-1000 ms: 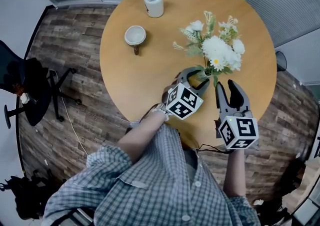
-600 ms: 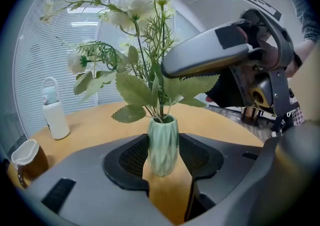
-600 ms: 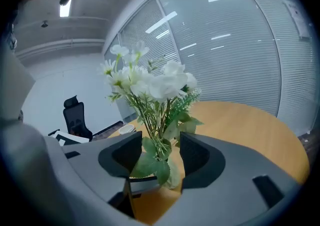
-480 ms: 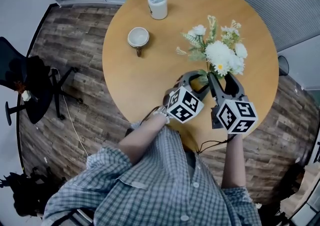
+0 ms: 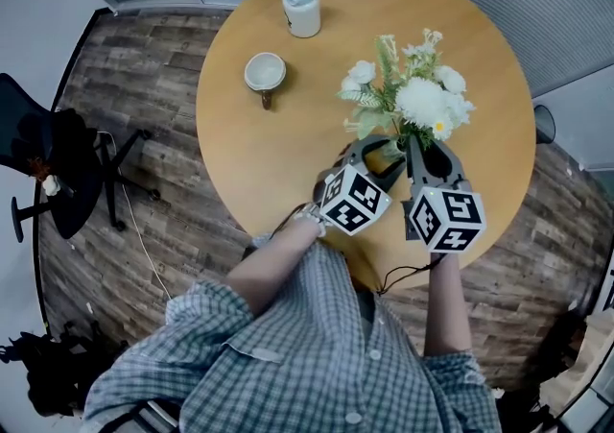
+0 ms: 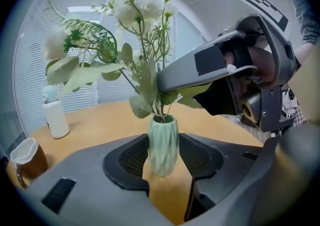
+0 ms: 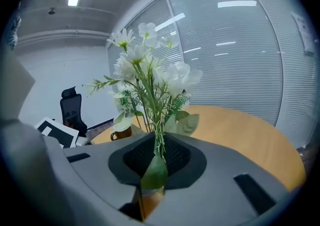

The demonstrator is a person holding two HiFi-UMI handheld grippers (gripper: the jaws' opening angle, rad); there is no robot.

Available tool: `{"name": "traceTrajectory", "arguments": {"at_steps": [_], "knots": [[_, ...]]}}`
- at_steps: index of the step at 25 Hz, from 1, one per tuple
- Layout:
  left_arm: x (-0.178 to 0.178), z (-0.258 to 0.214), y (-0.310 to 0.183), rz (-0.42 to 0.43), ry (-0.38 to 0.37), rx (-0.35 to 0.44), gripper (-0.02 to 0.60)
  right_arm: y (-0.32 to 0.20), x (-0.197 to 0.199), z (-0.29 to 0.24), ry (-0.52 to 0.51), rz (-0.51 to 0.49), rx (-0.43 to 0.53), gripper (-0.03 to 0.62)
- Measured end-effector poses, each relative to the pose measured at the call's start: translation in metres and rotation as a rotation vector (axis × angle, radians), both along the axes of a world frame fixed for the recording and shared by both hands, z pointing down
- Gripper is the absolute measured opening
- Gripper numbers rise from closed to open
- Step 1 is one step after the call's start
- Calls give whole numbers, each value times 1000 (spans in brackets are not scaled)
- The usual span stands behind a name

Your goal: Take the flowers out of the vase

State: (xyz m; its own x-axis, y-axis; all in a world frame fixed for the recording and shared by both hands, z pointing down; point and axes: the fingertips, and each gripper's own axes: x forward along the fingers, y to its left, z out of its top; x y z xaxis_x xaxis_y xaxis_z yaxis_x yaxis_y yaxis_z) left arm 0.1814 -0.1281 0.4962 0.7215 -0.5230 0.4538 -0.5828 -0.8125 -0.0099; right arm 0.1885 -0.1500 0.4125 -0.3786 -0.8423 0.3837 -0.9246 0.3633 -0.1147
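A bunch of white flowers (image 5: 413, 100) with green leaves stands in a small pale-green ribbed vase (image 6: 163, 145) on the round wooden table (image 5: 278, 153). My left gripper (image 5: 377, 155) has its pads against both sides of the vase, low on the table. My right gripper (image 5: 423, 147) is just right of it, higher up. Its jaws are closing, and the pads pinch the thin green stems (image 7: 159, 140) and a leaf just above the vase mouth. The head view hides most of the vase behind the grippers.
A white bottle (image 5: 299, 1) stands at the table's far side, and a brown-and-white cup (image 5: 263, 72) sits nearer, to the left. A black office chair (image 5: 58, 172) stands on the wood floor at the left. The table's near edge runs just under my grippers.
My right gripper moved left and forward to the bunch, spread its jaws, then closed them on the stems. The flowers lean slightly left. The left gripper stayed still on the vase.
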Motion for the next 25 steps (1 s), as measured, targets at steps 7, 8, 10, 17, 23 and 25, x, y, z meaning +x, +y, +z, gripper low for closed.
{"name": "traceTrajectory", "arguments": {"at_steps": [7, 8, 10, 17, 23, 25], "knots": [[5, 0, 4, 12, -8, 6, 202, 5, 4, -11, -36, 5, 27, 35], [6, 1, 5, 12, -9, 7, 202, 5, 4, -14, -41, 6, 33, 35], [4, 1, 4, 11, -8, 6, 202, 5, 3, -22, -48, 8, 47, 35], [3, 0, 2, 13, -7, 6, 202, 1, 7, -62, -91, 27, 136, 32], [-1, -1, 3, 13, -6, 5, 202, 2, 15, -102, -158, 50, 209, 32], [1, -1, 4, 15, -6, 5, 202, 4, 23, -117, -183, 62, 230, 32]]}}
